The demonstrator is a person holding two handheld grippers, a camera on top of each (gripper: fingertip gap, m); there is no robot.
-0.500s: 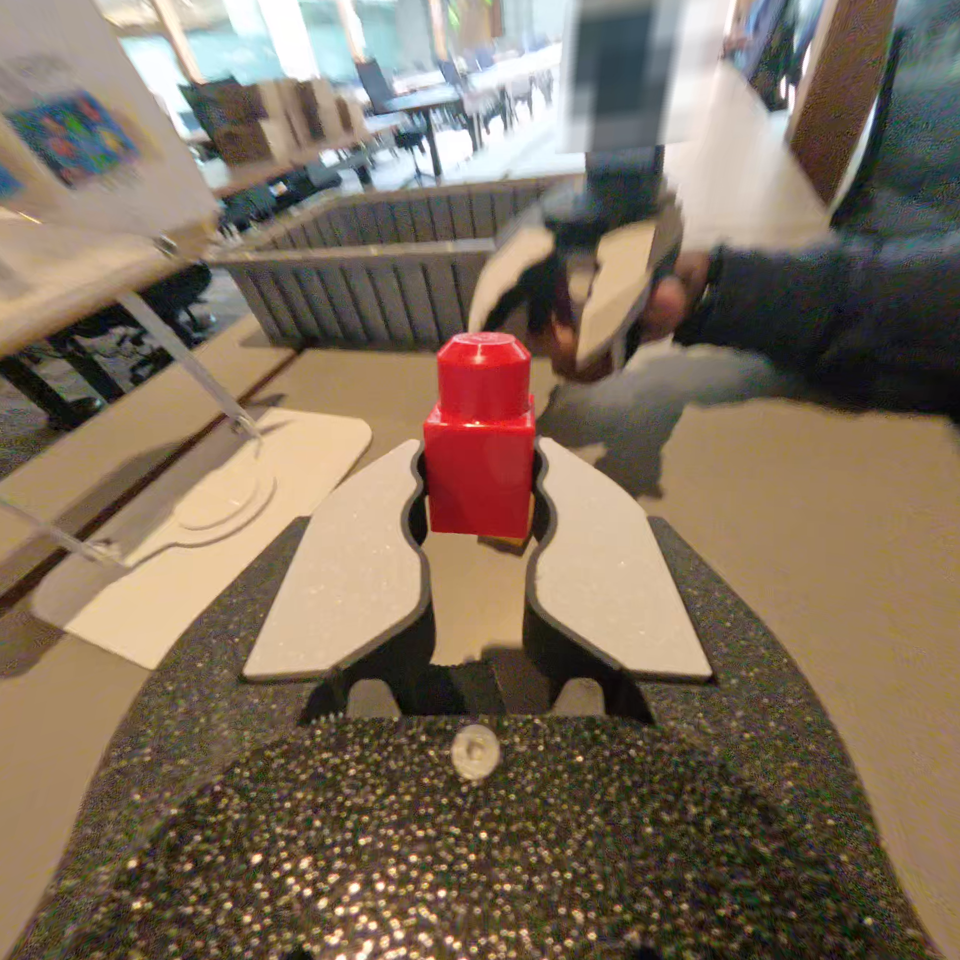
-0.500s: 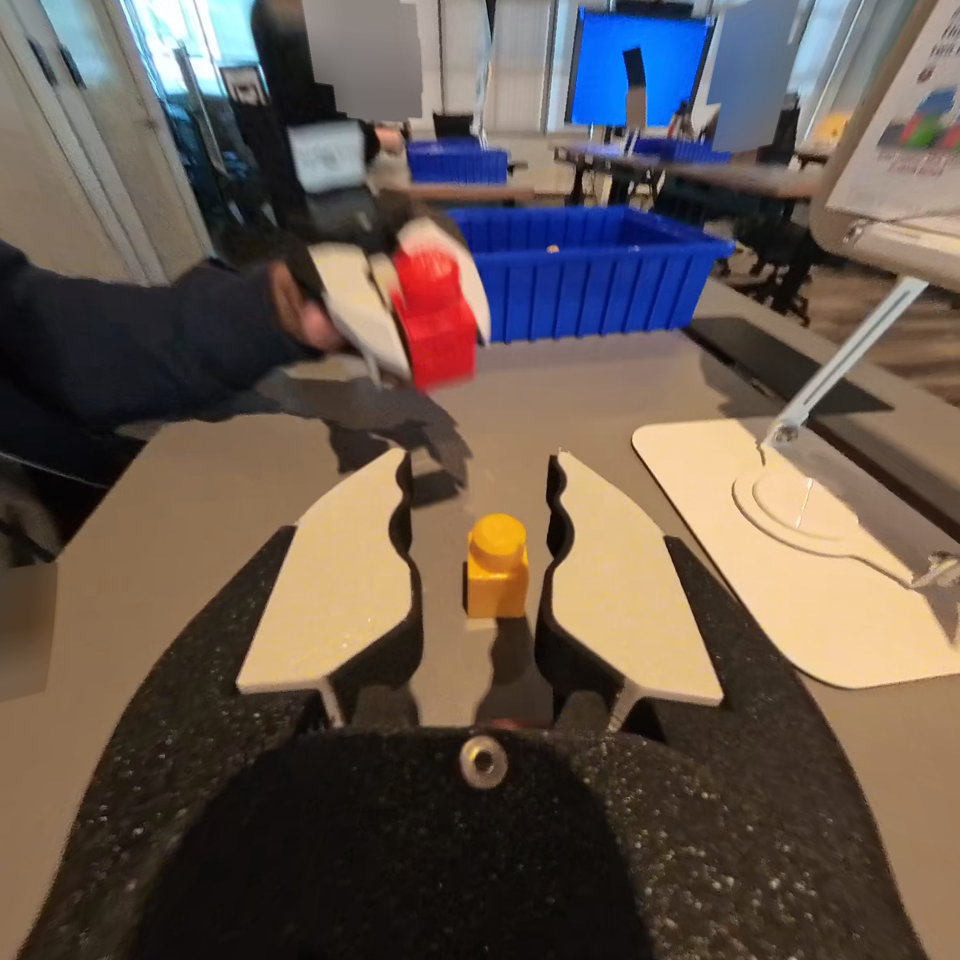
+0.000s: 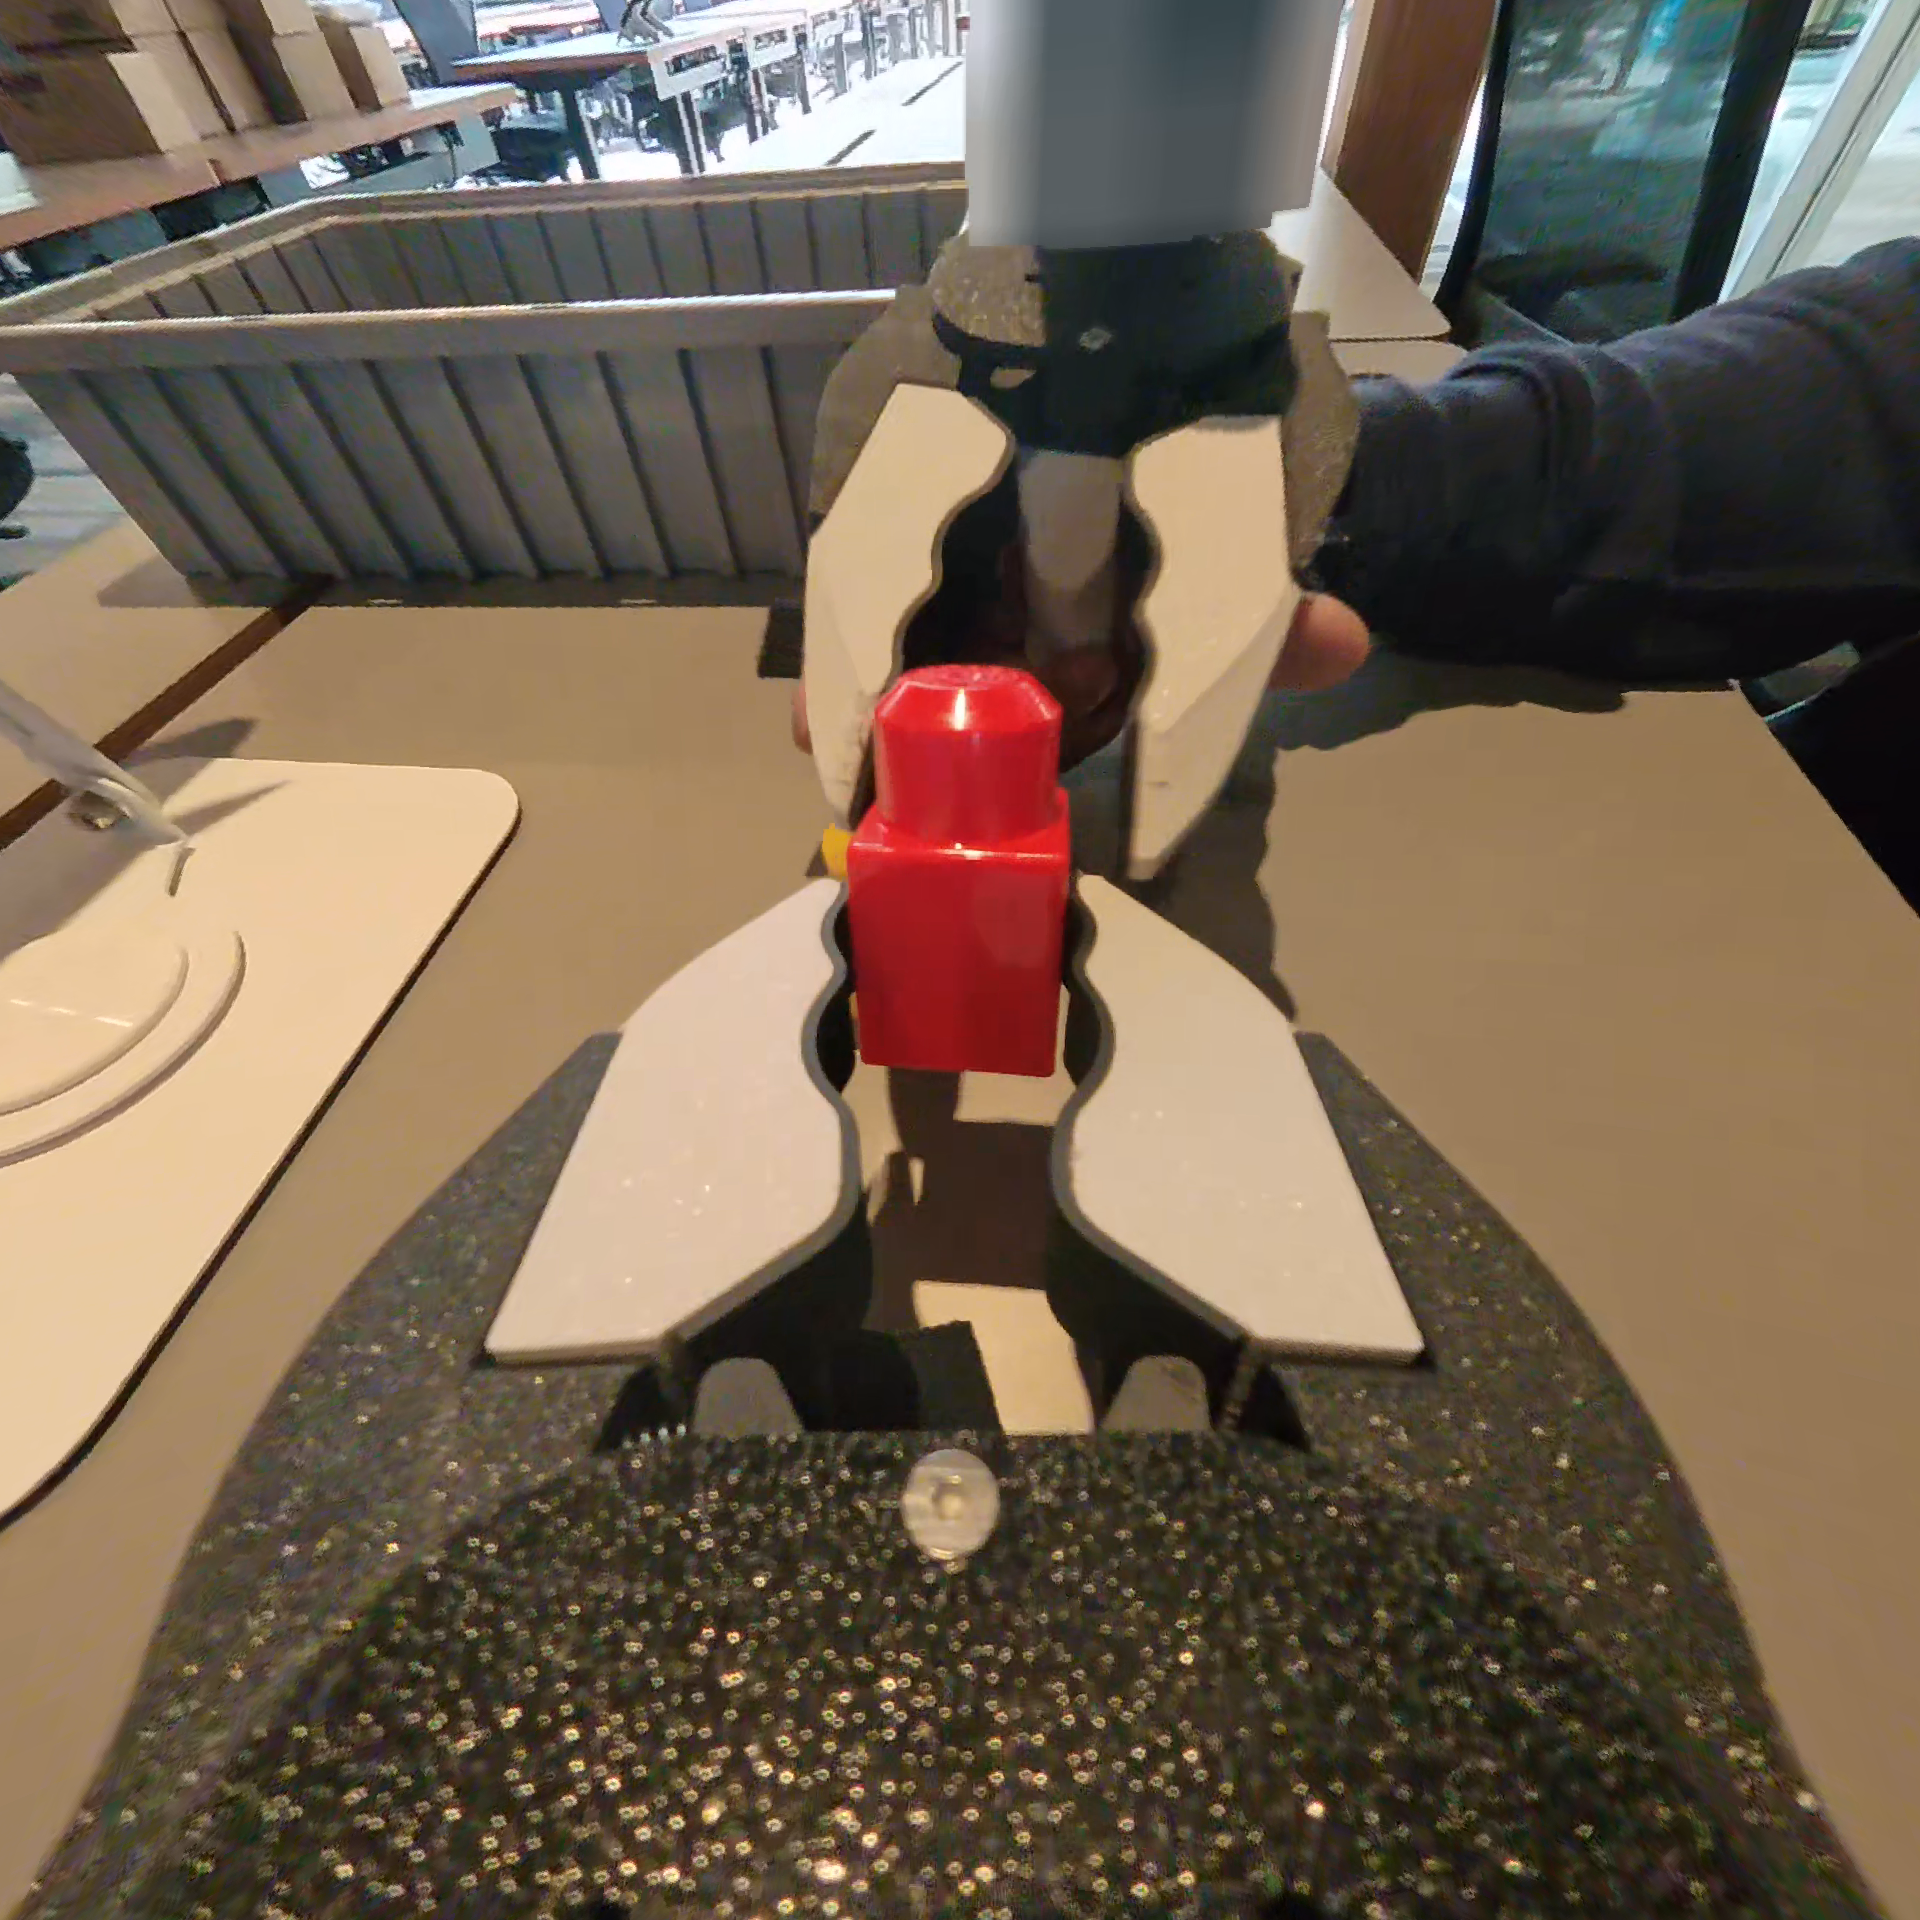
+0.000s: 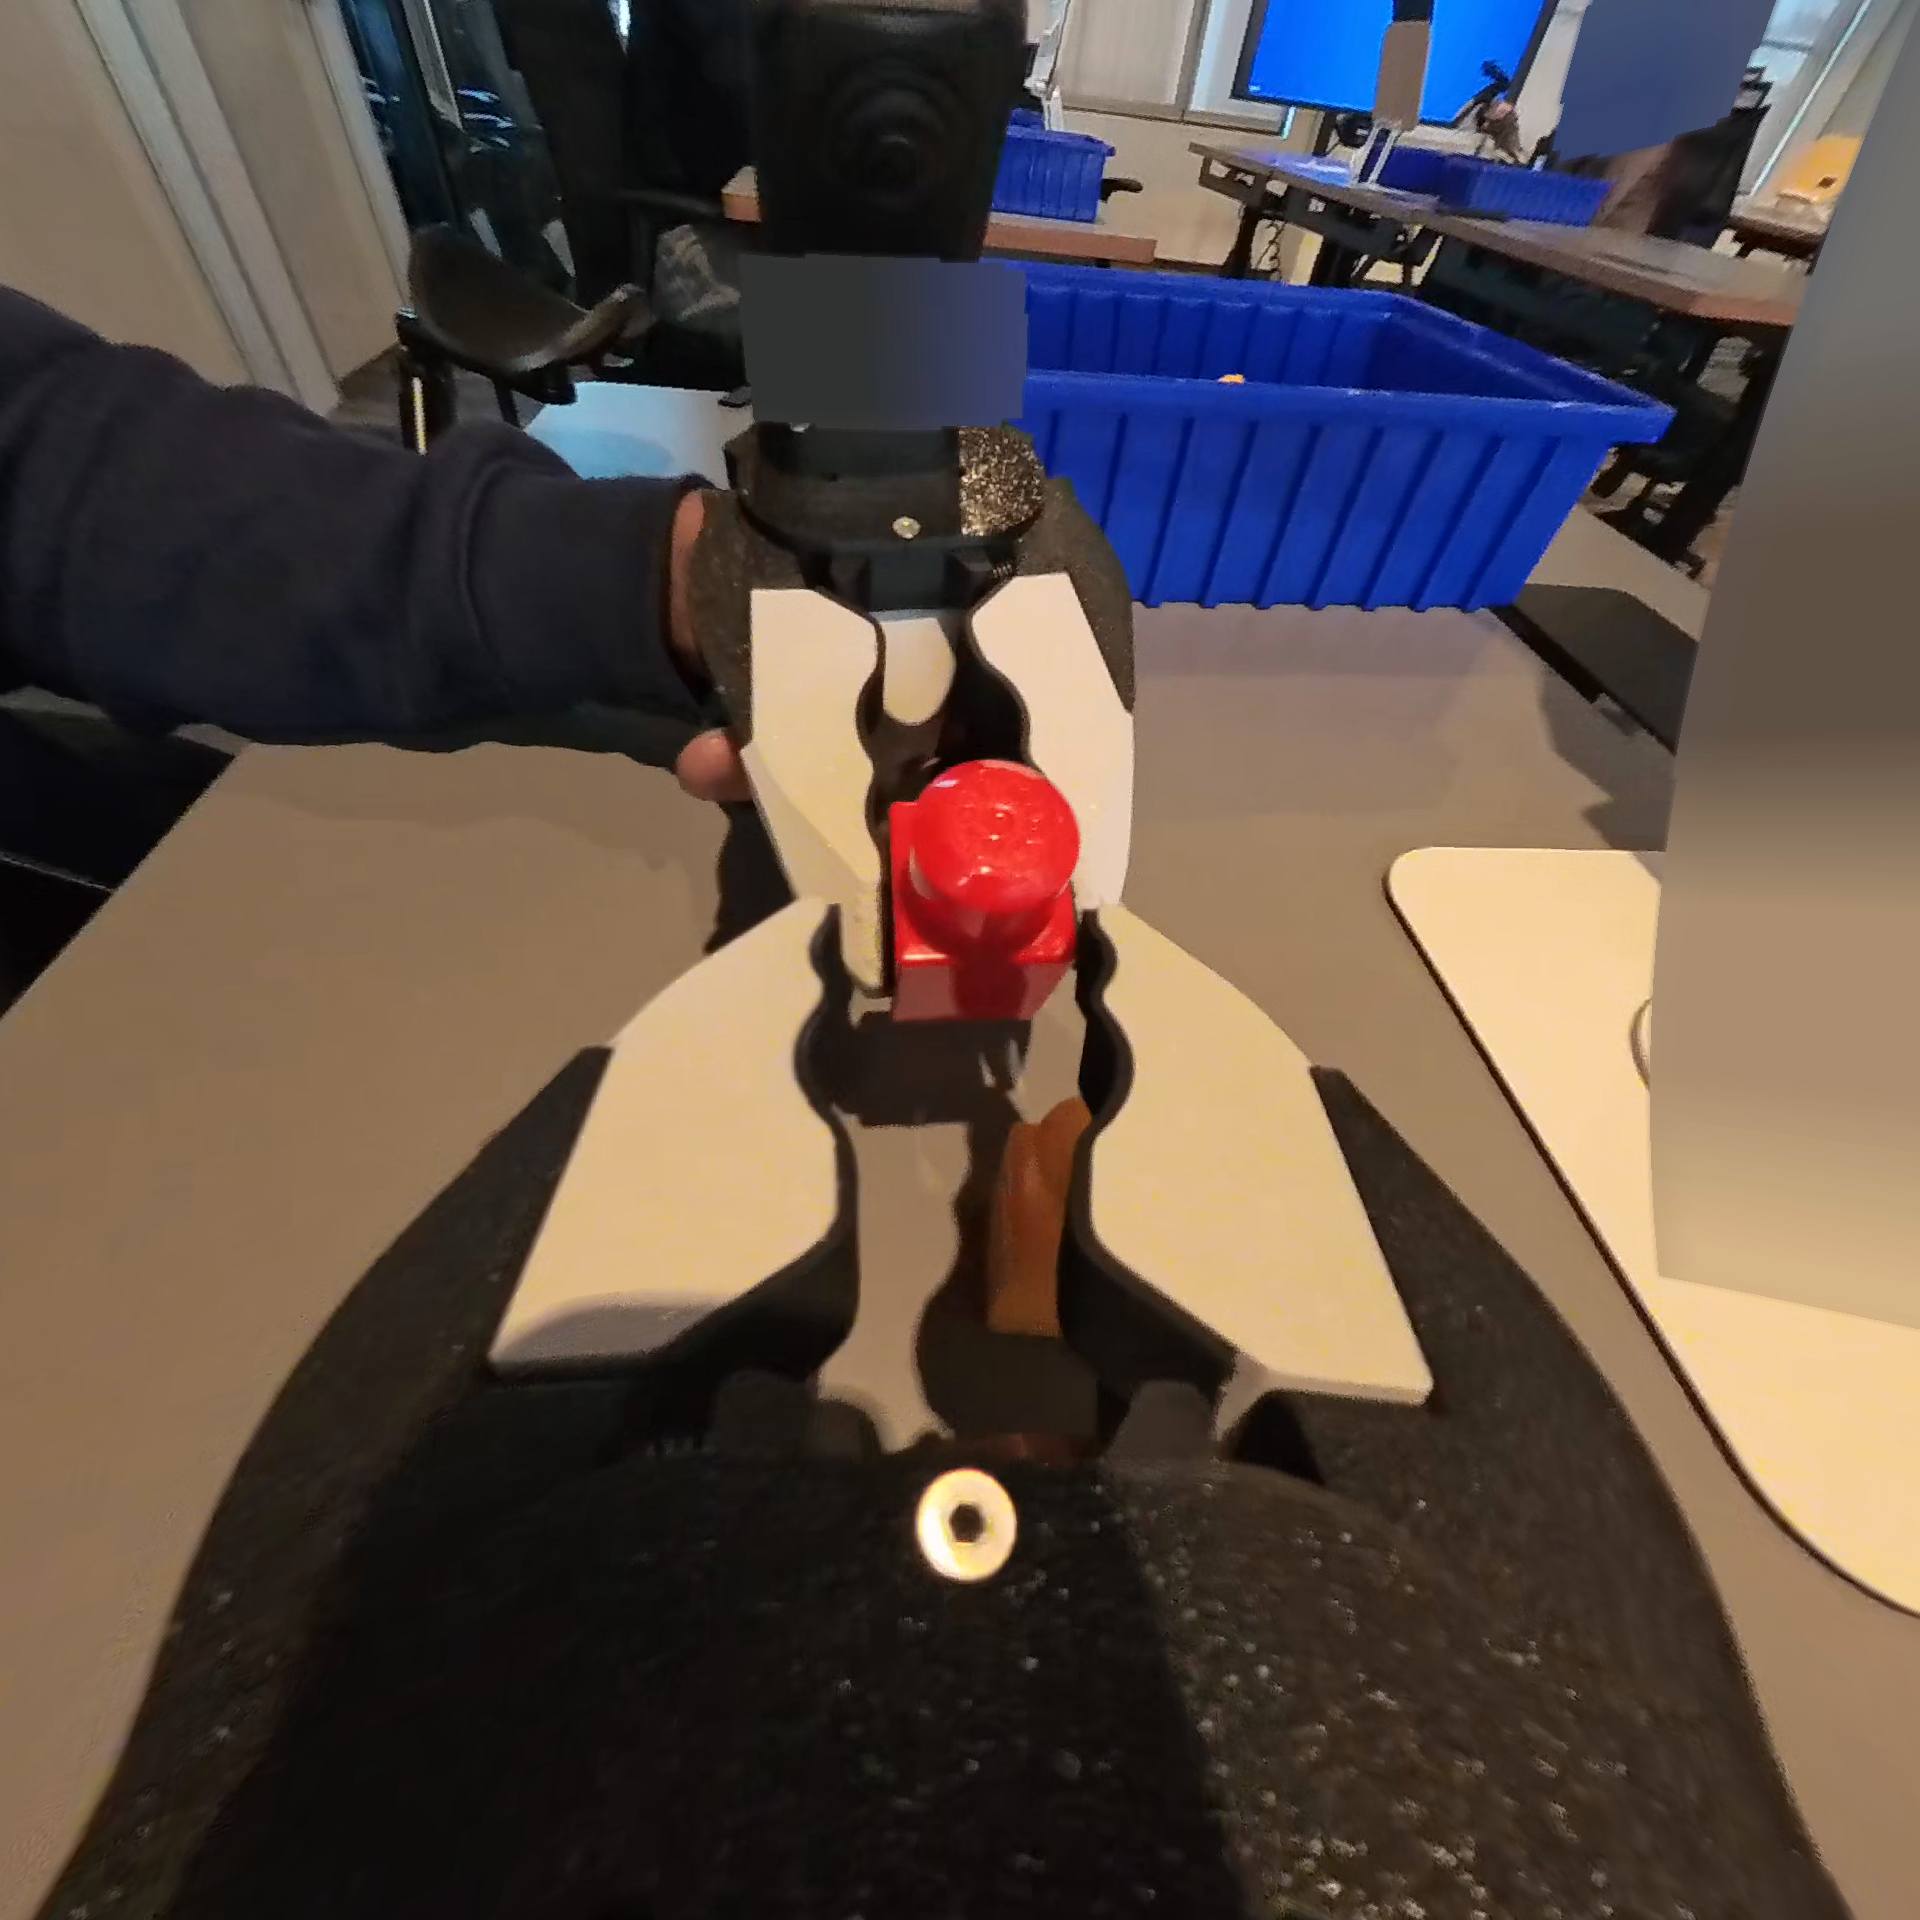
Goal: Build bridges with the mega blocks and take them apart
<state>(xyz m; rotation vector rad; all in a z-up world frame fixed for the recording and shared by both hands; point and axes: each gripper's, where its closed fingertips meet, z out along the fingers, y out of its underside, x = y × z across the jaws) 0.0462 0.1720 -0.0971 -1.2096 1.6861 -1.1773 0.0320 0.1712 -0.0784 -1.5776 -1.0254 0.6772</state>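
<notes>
My left gripper [image 3: 956,904] is shut on a red single-stud block [image 3: 956,935] and holds it upright above the table. My right gripper [image 4: 961,935] is open, and it faces the left one tip to tip. In the right wrist view the red block [image 4: 977,914] hangs between my right fingertips, held by the left gripper [image 4: 977,935]. A yellow block shows only as a sliver [image 3: 831,847] behind the red one. A shaded orange-brown shape [image 4: 1029,1226] lies between my right fingers. In the left wrist view the right gripper [image 3: 997,831] stands just behind the red block.
A grey ribbed crate [image 3: 468,436] stands at the table's far edge in the left wrist view. A blue bin [image 4: 1299,499] stands behind in the right wrist view. A white stand base [image 3: 208,987] [image 4: 1662,1143] lies beside the grippers. Dark sleeves reach in from the sides. The grippers are tip to tip, or close to it.
The two grippers have come together. The red block, before up and off to the left in the right wrist view, is now between my right fingertips. The yellow block is now mostly hidden.
</notes>
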